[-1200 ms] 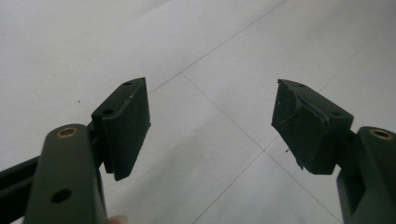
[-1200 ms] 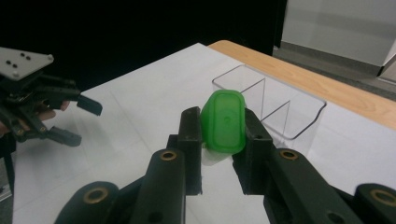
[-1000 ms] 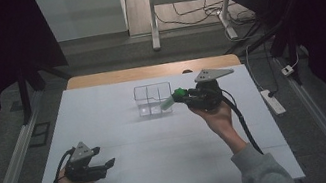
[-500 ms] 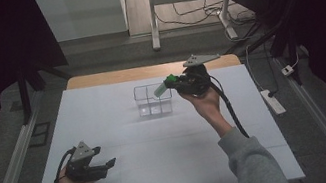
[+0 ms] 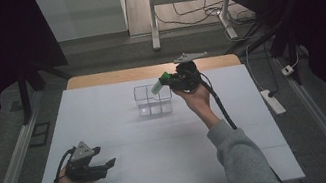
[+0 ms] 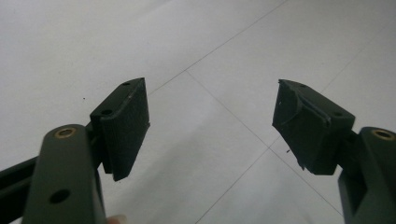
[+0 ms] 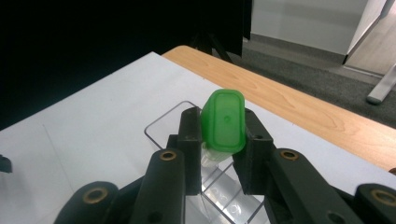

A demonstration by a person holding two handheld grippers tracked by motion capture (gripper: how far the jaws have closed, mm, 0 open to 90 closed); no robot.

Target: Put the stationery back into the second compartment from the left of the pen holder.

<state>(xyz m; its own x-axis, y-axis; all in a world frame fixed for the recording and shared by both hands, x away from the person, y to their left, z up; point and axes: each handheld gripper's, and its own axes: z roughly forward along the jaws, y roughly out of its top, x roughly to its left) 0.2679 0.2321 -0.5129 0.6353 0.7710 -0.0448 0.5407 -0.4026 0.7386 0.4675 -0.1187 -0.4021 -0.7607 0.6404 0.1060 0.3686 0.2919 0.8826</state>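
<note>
**Green-capped bottle carried over the clear box**

Since a second ago, the right gripper [image 5: 166, 84] has been carried toward the far side of the bench, from beside the clear box [image 5: 153, 100] to above its far right corner. Nearest the person, the left gripper [image 5: 105, 166] is rested on the white bench [image 5: 163, 162], its jaws apart and empty. Farther off, the right gripper is seen clamped on a small bottle with a green cap [image 7: 225, 121], which is pinched between the pads. The bottle's long axis is tilted, with the cap aimed up and leftward over the divided box, just below. Beyond the white sheet, a wooden edge [image 5: 147, 71] is seen, then grey floor, table legs and cables.
</note>
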